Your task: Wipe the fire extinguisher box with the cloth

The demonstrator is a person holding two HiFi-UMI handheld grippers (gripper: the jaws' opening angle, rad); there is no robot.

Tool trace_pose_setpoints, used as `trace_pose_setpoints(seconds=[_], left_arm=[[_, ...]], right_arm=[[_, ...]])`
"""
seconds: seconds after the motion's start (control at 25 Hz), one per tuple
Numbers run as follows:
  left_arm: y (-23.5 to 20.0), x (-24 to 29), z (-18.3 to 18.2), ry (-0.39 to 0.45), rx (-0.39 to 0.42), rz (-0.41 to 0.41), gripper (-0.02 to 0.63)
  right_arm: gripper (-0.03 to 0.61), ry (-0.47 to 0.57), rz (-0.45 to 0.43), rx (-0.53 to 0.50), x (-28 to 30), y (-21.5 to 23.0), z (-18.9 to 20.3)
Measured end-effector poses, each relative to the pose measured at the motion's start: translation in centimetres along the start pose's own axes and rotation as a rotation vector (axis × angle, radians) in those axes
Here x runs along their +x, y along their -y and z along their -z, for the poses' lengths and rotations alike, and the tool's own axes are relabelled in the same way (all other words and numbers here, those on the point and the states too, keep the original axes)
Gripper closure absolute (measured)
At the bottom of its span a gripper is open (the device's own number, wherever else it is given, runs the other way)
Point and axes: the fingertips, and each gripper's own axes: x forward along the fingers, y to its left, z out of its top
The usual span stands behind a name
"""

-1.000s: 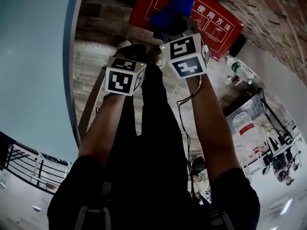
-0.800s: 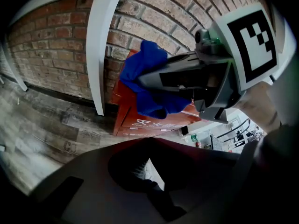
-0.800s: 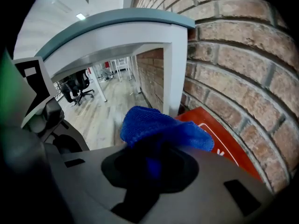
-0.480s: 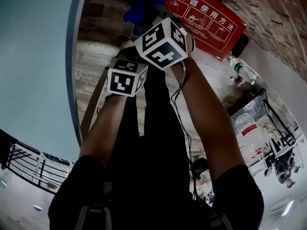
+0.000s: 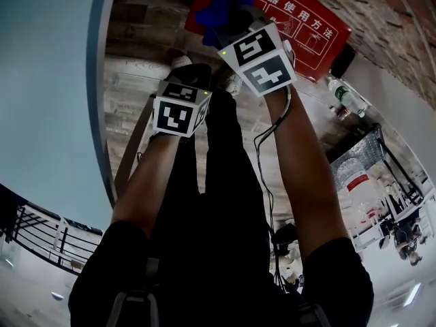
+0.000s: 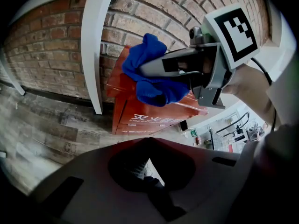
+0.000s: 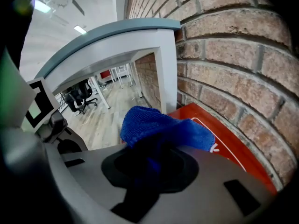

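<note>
We swing our right tongs [image 7: 148, 168], pinching the blue cloth [image 5: 223, 2], back rightward over the red fire extinguisher box [image 5: 310, 29] at upper centre — wiping continues — while our left tongs [image 6: 147, 171] idle, pressed together.

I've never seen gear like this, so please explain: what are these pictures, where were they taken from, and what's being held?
No robot here: a person holds a two-jaw gripper in each hand. One picture looks down from a camera on the person's head; the other two come from cameras riding on the grippers. The patterned cubes belong to the grippers. The right gripper clamps a blue cloth at the top of a red fire extinguisher box, which stands on a wooden floor against a brick wall. The left gripper holds nothing, its jaws together.
</note>
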Motion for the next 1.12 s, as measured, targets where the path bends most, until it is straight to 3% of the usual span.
trace_pose_setpoints(seconds=[0.2, 0.72, 0.96, 1.12], left_arm=[[0.8, 0.3, 0.5, -0.002, 0.007, 0.011, 0.609], [2.5, 0.3, 0.6, -0.005, 0.034, 0.031, 0.609], [2.5, -0.1, 0.1, 0.007, 0.045, 0.038, 0.609], [1.9, -0.6, 0.5, 0.015, 0.023, 0.032, 0.609]], right_arm=[[0.482, -0.007, 0.101, 0.03, -3.4, 3.8, 3.4], [0.482, -0.063, 0.339, 0.277, -13.1, 12.1, 14.1], [0.482, -0.042, 0.365, 0.334, -14.6, 14.5, 15.7], [0.482, -0.005, 0.331, 0.317, -14.8, 14.6, 15.8]])
